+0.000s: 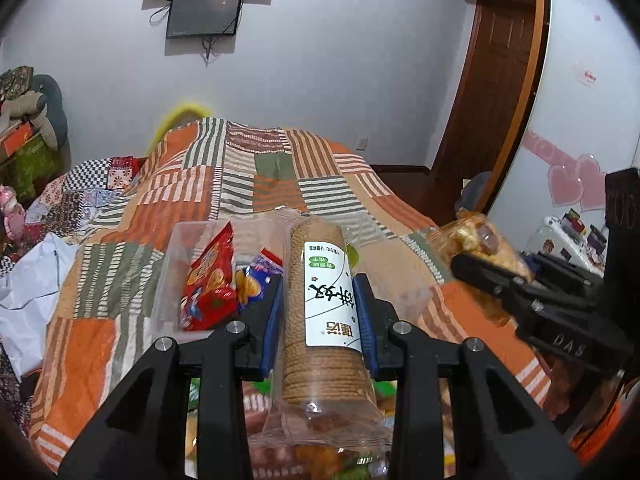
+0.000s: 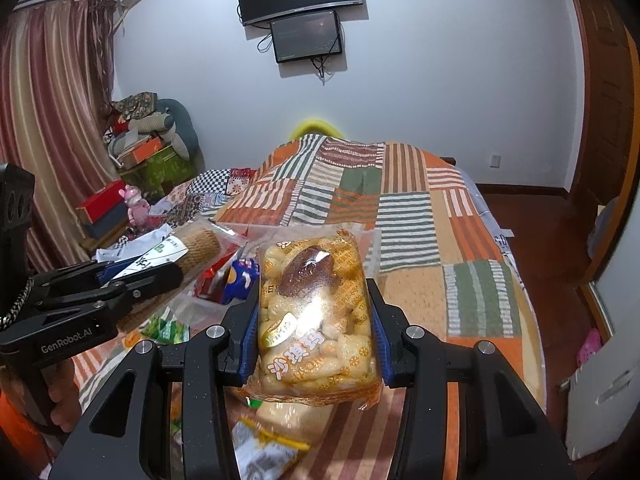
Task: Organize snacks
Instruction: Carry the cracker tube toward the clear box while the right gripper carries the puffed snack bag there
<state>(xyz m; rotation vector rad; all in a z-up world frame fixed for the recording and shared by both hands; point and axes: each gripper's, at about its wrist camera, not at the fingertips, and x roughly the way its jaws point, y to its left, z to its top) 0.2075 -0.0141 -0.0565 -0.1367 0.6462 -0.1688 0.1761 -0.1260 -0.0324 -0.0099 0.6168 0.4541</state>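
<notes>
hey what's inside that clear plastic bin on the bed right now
The clear bin holds a red snack bag standing on end and a blue packet beside it. The biscuit sleeve in the left gripper covers the bin's right side, so anything there is hidden.

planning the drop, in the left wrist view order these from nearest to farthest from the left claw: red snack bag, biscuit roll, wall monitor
1. biscuit roll, held in the left claw.
2. red snack bag, just ahead to the left, in the clear bin.
3. wall monitor, far off, high on the wall.

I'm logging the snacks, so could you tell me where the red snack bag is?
The red snack bag lies in the clear bin on the bed, left of the left gripper and its biscuit sleeve.
</notes>
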